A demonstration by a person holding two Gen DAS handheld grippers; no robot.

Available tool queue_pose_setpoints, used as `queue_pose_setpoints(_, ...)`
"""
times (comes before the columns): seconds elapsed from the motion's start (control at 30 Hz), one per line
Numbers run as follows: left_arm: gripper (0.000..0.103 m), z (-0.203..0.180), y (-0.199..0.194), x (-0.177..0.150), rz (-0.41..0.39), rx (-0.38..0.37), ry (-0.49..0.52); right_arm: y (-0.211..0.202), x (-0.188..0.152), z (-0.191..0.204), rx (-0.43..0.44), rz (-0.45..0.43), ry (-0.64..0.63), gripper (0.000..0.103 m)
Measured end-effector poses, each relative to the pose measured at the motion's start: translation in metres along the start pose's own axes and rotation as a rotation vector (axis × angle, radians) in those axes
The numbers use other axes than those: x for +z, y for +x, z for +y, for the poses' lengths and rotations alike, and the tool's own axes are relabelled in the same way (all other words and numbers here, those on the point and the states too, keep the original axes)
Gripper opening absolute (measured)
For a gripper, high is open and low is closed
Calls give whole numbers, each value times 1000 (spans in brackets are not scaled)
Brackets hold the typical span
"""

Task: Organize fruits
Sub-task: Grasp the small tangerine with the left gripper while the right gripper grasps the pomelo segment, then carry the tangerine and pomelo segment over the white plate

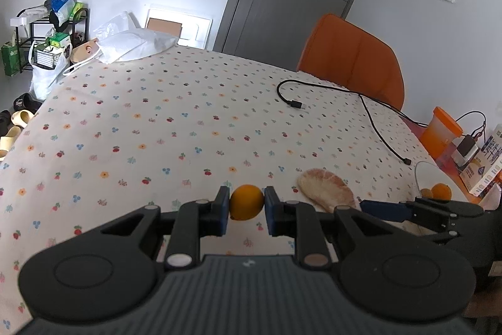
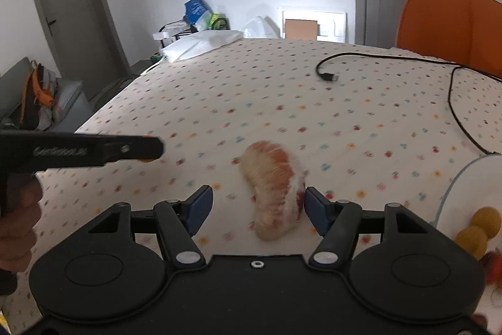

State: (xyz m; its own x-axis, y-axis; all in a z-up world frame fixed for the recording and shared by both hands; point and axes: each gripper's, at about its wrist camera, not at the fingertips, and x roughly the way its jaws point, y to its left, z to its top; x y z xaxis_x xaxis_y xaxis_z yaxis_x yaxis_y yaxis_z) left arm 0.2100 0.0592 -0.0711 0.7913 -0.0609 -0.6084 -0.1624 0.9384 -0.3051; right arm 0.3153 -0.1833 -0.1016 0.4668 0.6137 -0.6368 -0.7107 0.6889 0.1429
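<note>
My left gripper (image 1: 247,204) is shut on a small orange fruit (image 1: 246,202) and holds it just above the flowered tablecloth. A peeled pomelo wedge (image 2: 273,189) lies on the cloth, also in the left wrist view (image 1: 326,189). My right gripper (image 2: 259,206) is open, its fingers either side of the wedge's near end, the right pad close to it. A white plate (image 2: 470,175) at the right holds small yellow-orange fruits (image 2: 480,228); it also shows in the left wrist view (image 1: 429,178). The left gripper appears from the side in the right wrist view (image 2: 94,149).
A black USB cable (image 1: 370,112) runs across the far right of the table. An orange chair (image 1: 354,58) stands behind the table. An orange-lidded cup (image 1: 442,131) and a carton (image 1: 489,165) are at the right edge. A white bag (image 1: 131,44) lies at the far left corner.
</note>
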Motion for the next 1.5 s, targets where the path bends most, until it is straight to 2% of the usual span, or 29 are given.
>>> queue_pose_setpoints(0.13,22,3,1,-3,9,-5,-4,6,1,8,-46,-1,-33,64)
queue_pose_setpoints(0.53,22,14,4,-4,21,-2,-21,25,7,6,-92,-23,-59,64)
queue_pose_setpoints(0.63,22,13,2,-4,19,-6,-19,26,7,6,-130,-35,-64,54)
queue_pose_setpoints(0.67,22,13,2,-5,20,-7,-18,25,6,5,-137,-40,-60,45)
queue_pose_setpoints(0.7,22,12,1,-5,20,-8,-17,24,6,5,-132,-42,-54,41)
queue_pose_setpoints(0.77,22,10,-1,-5,18,-12,-13,21,5,4,-130,-41,-54,40)
queue_pose_setpoints(1.17,22,-21,-12,-5,4,-49,36,-23,-9,0,-118,-104,28,39)
queue_pose_setpoints(1.5,22,-72,-18,-5,-8,-127,122,-76,-25,-21,-142,-202,125,39)
